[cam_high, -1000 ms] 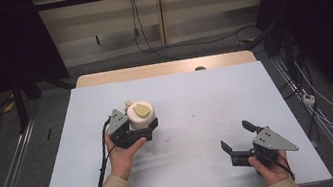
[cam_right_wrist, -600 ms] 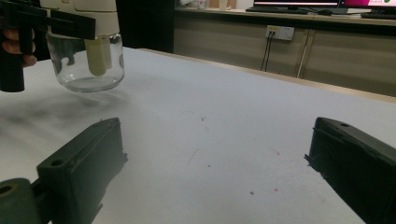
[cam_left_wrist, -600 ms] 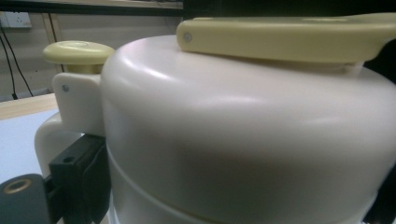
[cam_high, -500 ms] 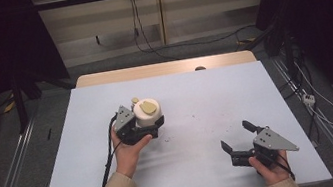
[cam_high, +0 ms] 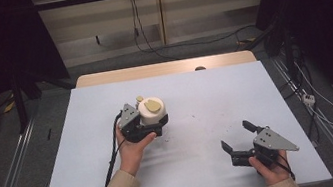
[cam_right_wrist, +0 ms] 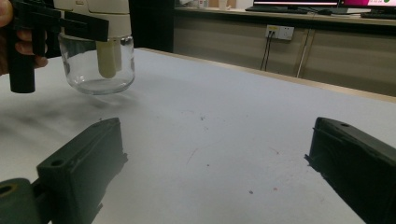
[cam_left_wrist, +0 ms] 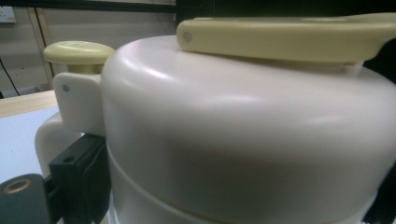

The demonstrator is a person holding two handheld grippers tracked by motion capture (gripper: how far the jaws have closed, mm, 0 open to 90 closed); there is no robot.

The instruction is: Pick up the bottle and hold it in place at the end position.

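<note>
A small jar (cam_high: 151,112) was held left of the table's middle; its cream plastic top, smooth and domed, was seen close in the left gripper view, with a pale yellow flat lever across the crown and a round yellow button (cam_left_wrist: 78,50) on a side bracket; its lower body (cam_right_wrist: 95,65) was shown in the right gripper view as clear rounded glass with a cream tube inside, seemingly raised just above the surface over a faint shadow. The left gripper (cam_high: 145,126) was clamped on the jar's cream top, one matte black jaw being pressed against the side. The right gripper (cam_high: 238,136) was kept near the right front edge, well apart from the jar, its blocky black jaws spread wide with nothing between them. The table (cam_high: 214,91) was covered in a pale grey-blue matte sheet, lightly speckled; a wooden strip was visible along the far edge.
</note>
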